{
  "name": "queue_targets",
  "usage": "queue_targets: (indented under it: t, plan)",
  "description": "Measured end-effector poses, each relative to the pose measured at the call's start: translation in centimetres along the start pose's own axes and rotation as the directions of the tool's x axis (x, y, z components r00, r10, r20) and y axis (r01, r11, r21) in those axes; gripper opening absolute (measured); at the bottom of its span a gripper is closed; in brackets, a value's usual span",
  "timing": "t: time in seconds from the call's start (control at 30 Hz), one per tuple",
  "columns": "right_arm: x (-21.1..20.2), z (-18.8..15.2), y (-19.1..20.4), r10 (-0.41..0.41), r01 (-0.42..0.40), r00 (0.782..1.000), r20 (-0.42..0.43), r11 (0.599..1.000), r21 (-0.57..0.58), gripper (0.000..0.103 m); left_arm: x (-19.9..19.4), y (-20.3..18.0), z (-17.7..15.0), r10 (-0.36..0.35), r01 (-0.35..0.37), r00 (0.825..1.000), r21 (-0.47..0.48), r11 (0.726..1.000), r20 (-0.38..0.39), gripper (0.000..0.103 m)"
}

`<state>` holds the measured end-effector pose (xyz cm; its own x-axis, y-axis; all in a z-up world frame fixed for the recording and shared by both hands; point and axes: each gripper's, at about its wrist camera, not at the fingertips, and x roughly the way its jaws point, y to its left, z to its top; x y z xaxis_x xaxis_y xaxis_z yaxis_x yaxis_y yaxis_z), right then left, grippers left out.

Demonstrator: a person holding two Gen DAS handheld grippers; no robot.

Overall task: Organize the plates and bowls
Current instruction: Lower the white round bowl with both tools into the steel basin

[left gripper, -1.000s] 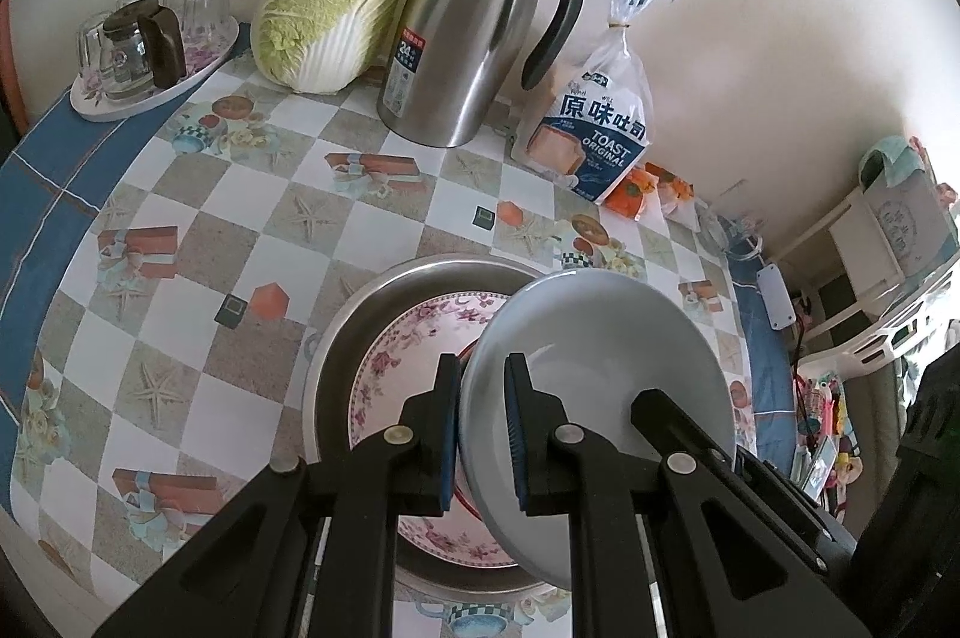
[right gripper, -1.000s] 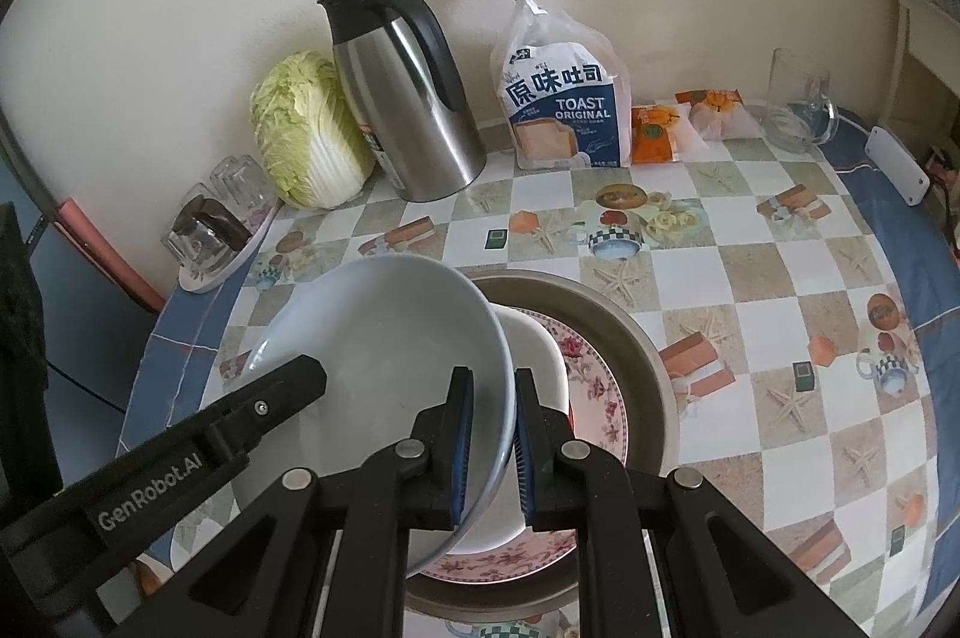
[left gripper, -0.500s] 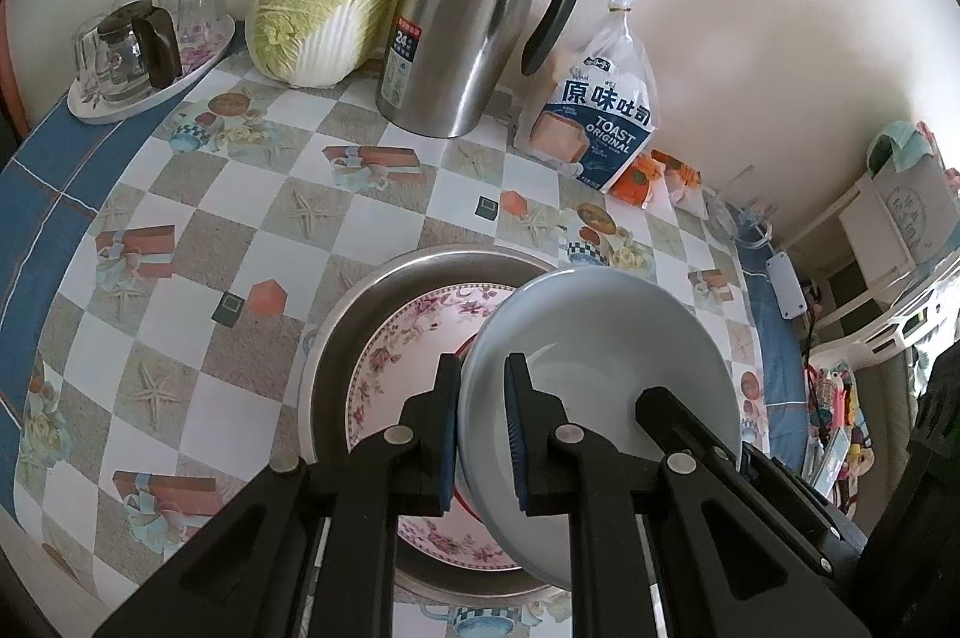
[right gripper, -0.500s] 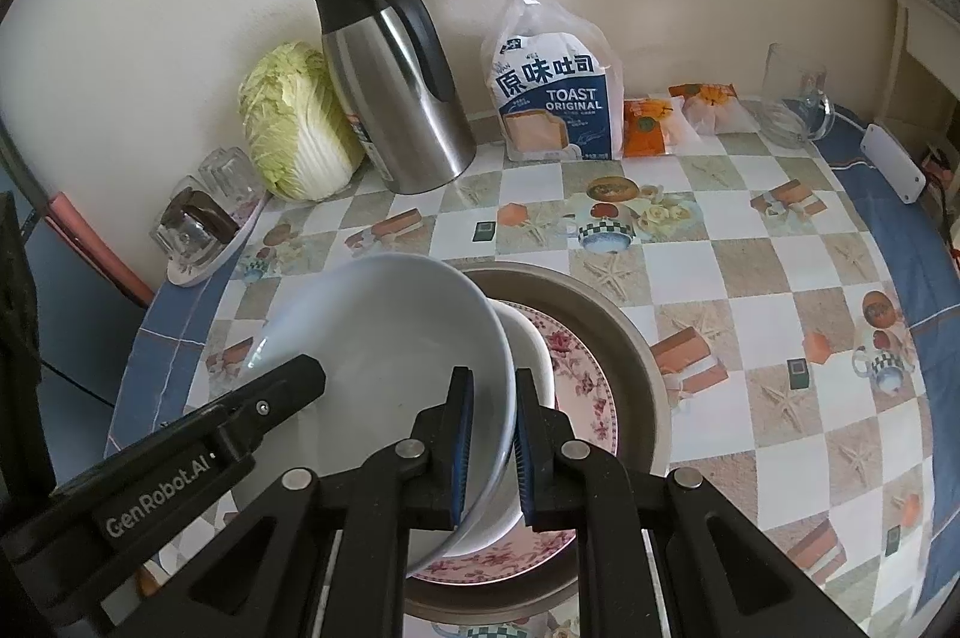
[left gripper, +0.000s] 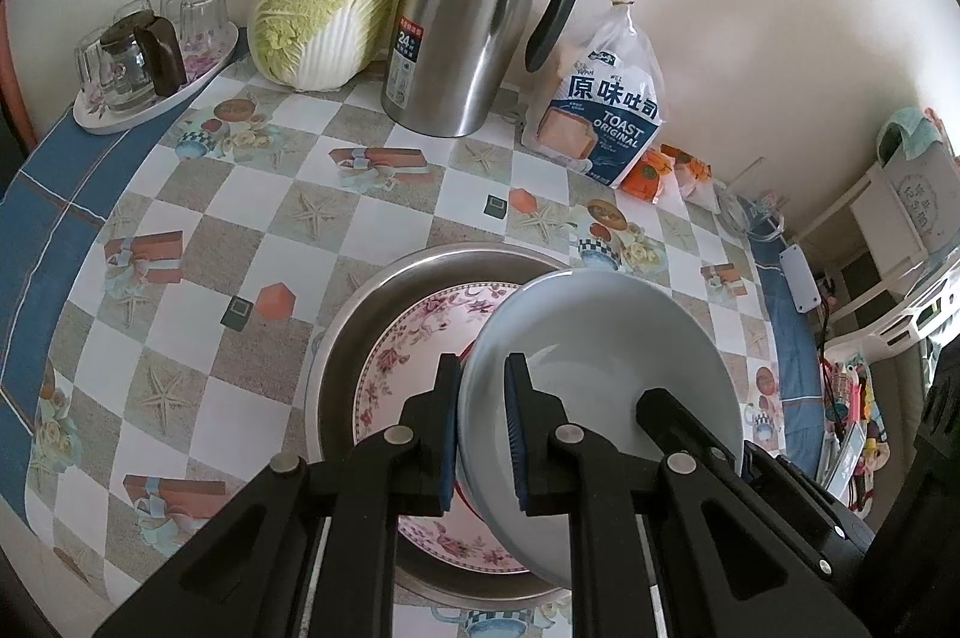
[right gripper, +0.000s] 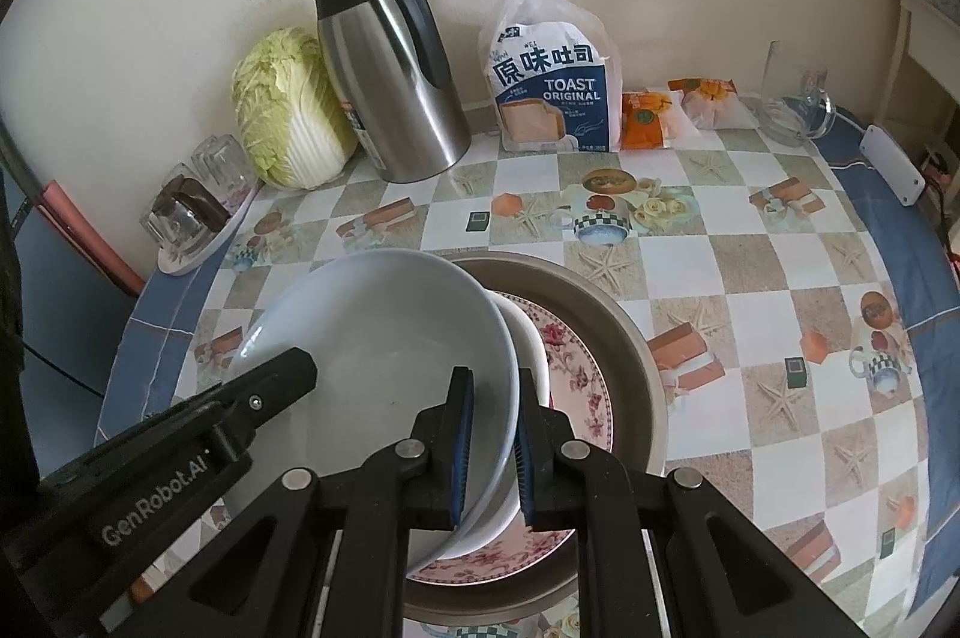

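Left tool and right tool both clamped on grey bowl rim, 9 and 3 o'clock, above floral plate in metal basin.

- Along the tabletop's far edge I see a wall of obstacles: cabbage, steel flask, toast bag, orange packets, glass mug
- The far left corner is taken by a tray of glasses
- The metal basin with its dishes fills the near middle
- I have open cloth between basin and back row, and along the right edge
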<state>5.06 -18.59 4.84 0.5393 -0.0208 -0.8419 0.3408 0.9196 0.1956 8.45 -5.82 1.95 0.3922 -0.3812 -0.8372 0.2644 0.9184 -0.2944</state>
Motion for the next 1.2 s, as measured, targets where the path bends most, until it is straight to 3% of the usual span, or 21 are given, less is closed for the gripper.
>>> queue_targets:
  t: [1.2]
  plan:
    - [-0.44, 0.33, -0.9, 0.046, -0.047, 0.999, 0.014, 0.998, 0.039, 0.016, 0.04, -0.21, -0.16, 0.032, -0.032, 0.999, 0.011, 0.999, 0.01, 0.011]
